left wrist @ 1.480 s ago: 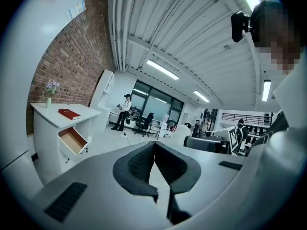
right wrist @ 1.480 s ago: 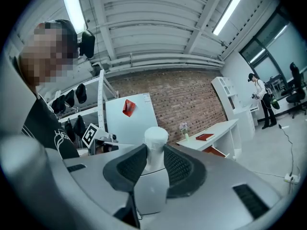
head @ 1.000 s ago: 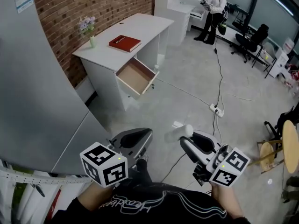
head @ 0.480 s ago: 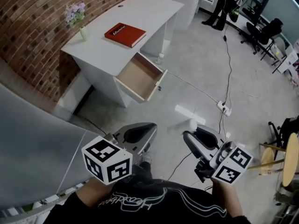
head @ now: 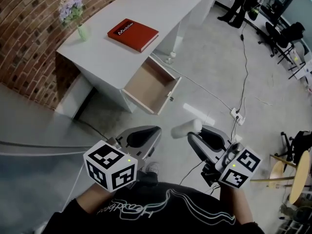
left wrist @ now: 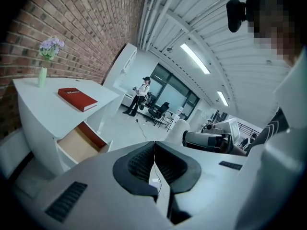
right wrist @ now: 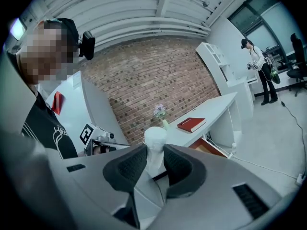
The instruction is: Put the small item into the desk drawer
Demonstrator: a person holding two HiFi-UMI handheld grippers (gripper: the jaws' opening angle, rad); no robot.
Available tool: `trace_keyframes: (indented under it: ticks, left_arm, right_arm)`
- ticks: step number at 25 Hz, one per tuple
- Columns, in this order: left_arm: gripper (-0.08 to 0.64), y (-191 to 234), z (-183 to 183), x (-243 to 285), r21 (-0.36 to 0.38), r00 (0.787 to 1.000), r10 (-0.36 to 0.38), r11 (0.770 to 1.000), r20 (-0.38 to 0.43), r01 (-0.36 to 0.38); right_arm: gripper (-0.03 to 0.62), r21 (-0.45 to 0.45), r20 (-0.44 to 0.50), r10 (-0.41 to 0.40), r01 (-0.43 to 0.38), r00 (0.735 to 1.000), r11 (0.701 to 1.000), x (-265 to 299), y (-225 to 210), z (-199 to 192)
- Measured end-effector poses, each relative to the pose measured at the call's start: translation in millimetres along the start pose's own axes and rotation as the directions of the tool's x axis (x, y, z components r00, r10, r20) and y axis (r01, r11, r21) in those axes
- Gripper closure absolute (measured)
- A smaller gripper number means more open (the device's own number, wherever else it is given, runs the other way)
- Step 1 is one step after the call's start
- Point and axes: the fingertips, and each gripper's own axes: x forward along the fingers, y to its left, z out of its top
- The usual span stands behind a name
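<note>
At the desk's (head: 105,57) left end, close to the brick wall, stands a small vase of flowers (head: 73,13). A red book (head: 132,34) lies flat in the middle of the top. Below the front edge under the book, the drawer (head: 150,84) is pulled out, and what I can see of its wooden bottom looks bare.

My left gripper (head: 146,135) hangs over the floor, well short of the desk, with its jaws pressed together and nothing in them. Just right of it is the small item (head: 186,129), a white cylinder. It sticks out from my right gripper (head: 196,134), whose pads are clamped on its lower part.

I judge this to be the carry: the item is in hand, the drawer is already open, and the desk is not yet within reach. Next I need to close that gap, bring the right gripper above the drawer's open mouth, lower the cylinder inside clear of the side walls, and only then let the jaws part. The left gripper seems needed only for pushing the drawer shut.
</note>
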Motion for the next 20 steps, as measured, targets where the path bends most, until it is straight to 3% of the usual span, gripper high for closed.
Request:
trace_keyframes:
  ticks: [8, 20]
  left_arm:
    - [0.538, 59.9, -1.9, 13.1, -0.014, 0.998, 0.067, 0.998, -0.011, -0.067]
    - [0.538, 100.2, -8.7, 31.2, -0.088, 0.988, 0.155, 0.984, 0.008, -0.154]
  right_arm:
    - [0.472, -0.007, -0.083, -0.031, 0.03, 0.996, 1.0, 34.4, -33.6, -16.4]
    - [0.472, -0.038, -0.161, -0.013, 0.007, 0.987, 0.999, 67.6, -68.5, -19.6]
